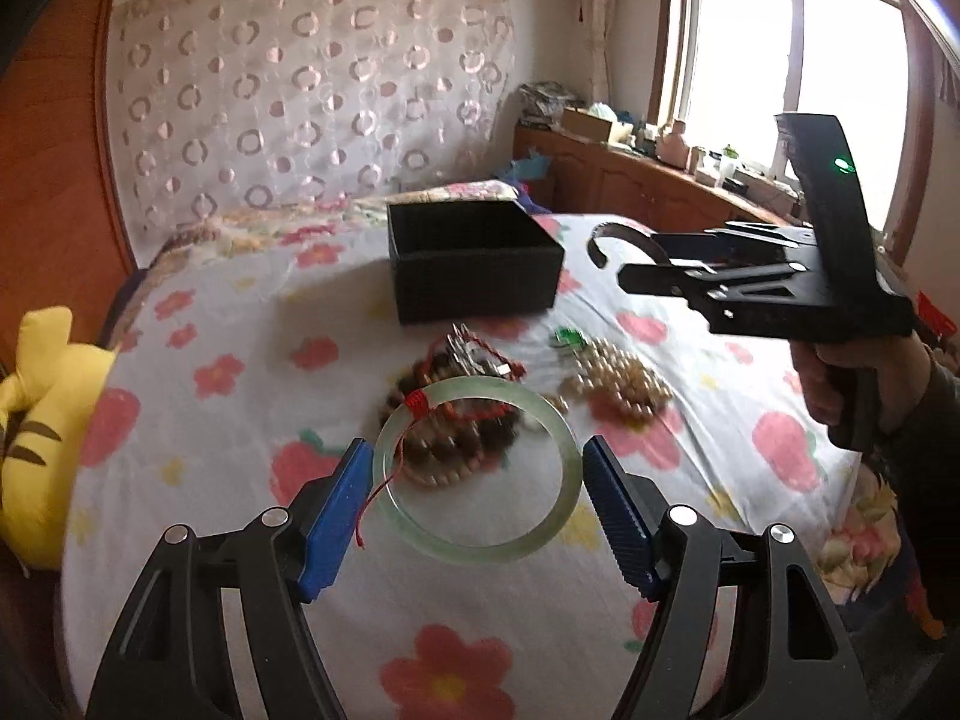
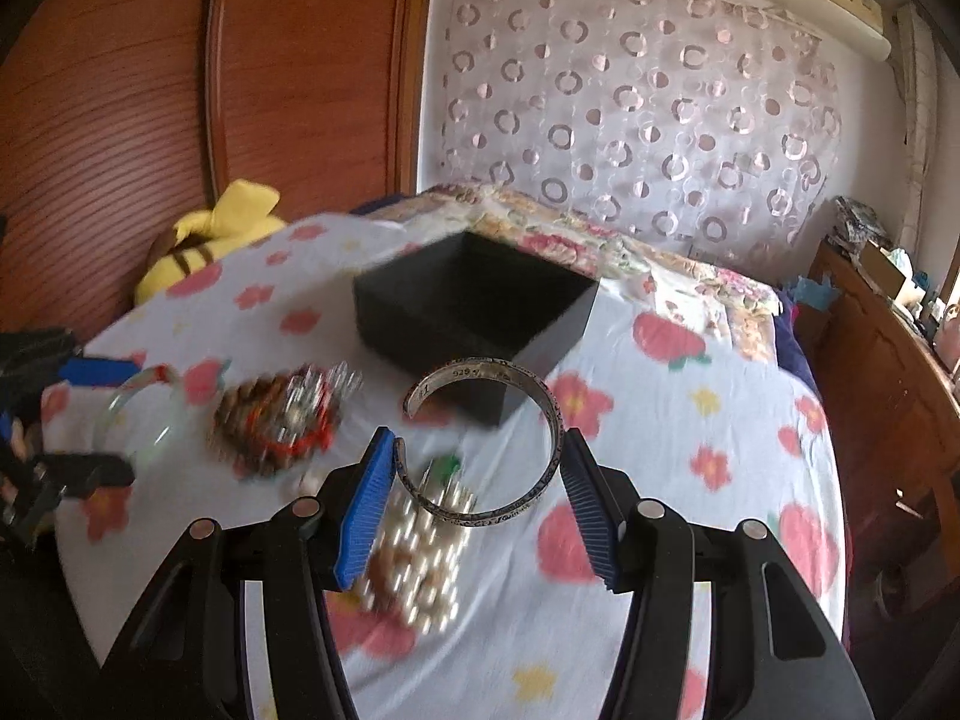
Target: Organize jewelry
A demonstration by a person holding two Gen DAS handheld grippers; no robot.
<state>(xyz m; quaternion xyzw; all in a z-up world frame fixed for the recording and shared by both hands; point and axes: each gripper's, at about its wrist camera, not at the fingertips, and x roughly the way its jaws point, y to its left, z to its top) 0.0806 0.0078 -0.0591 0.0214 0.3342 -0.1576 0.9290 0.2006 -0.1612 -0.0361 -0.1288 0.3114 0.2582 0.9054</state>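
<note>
— Left gripper [image 1: 477,468]: blue pads pinching a pale green jade bangle [image 1: 477,468] across its width, lifted clear of the flowered bedspread [image 1: 198,540], above the tangle of beads [image 1: 447,426] mid-bed. Ring lying near flat, opening upward; no long axis to speak of.

— Right gripper [image 2: 477,468]?

— Clamped likewise on an open silver cuff [image 2: 486,444], held over the pearl heap [image 2: 414,558]; gap of the cuff turned toward the left pad and away, toward the black box [image 2: 474,312] near the far edge.

— Handling?

— Jade probably rigid, slick, breakable if dropped; best gripped at opposite rims, as now. Cuff likely springy; squeezed across its sides, liable to flex.
</note>
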